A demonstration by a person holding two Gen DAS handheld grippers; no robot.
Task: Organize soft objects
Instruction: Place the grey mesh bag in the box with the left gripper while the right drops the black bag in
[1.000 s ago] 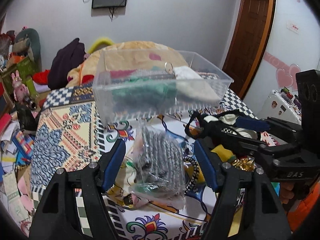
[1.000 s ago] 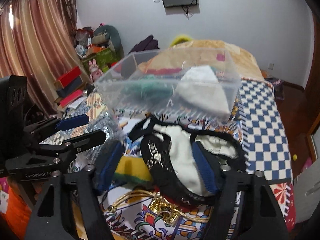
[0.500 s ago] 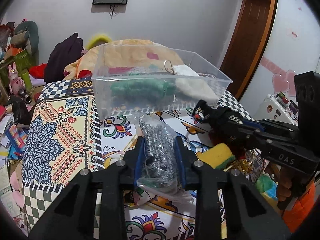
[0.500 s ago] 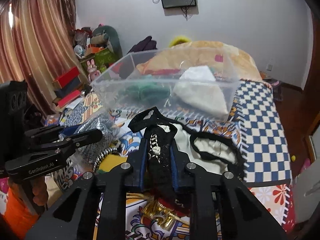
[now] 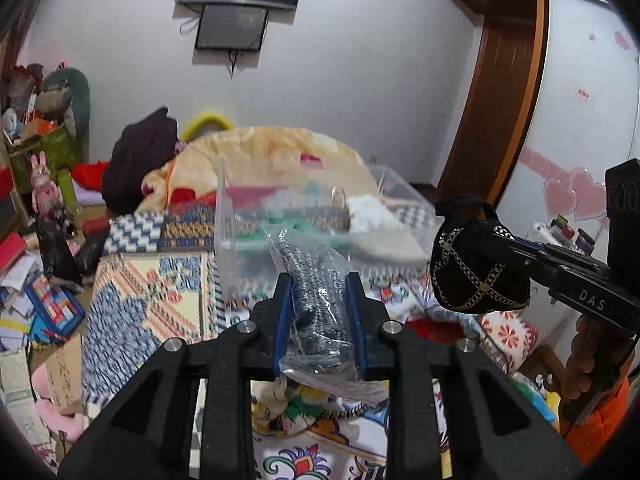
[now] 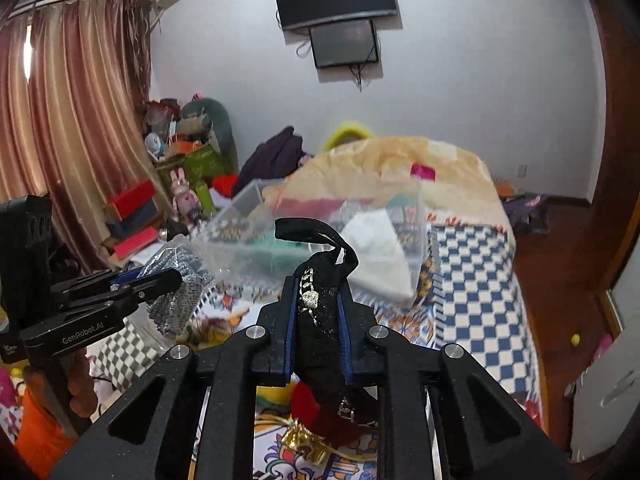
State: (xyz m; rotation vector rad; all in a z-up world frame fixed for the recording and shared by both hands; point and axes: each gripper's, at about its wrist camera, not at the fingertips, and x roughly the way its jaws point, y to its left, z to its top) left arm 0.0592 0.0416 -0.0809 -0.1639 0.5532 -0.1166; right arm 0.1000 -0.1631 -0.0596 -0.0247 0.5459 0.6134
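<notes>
My left gripper [image 5: 319, 292] is shut on a clear plastic bag of black-and-white knit fabric [image 5: 316, 308], lifted off the bed; it also shows in the right wrist view [image 6: 176, 292]. My right gripper [image 6: 318, 300] is shut on a black fabric piece with gold chain trim [image 6: 320, 320], seen bunched in the left wrist view [image 5: 476, 272]. A clear plastic bin [image 5: 228, 248] stands ahead on the bed, holding green, white and red soft items; it also shows in the right wrist view [image 6: 416, 240].
A patterned bedspread [image 5: 152, 280] covers the bed, with loose soft items and a gold chain [image 6: 308, 436] below the grippers. A beige blanket heap [image 5: 260, 152] lies behind the bin. Clutter and boxes [image 6: 132, 216] stand at the left.
Both grippers closed on their items and have risen from the bed toward the bin. The bag and the black fabric now hang in the air.
</notes>
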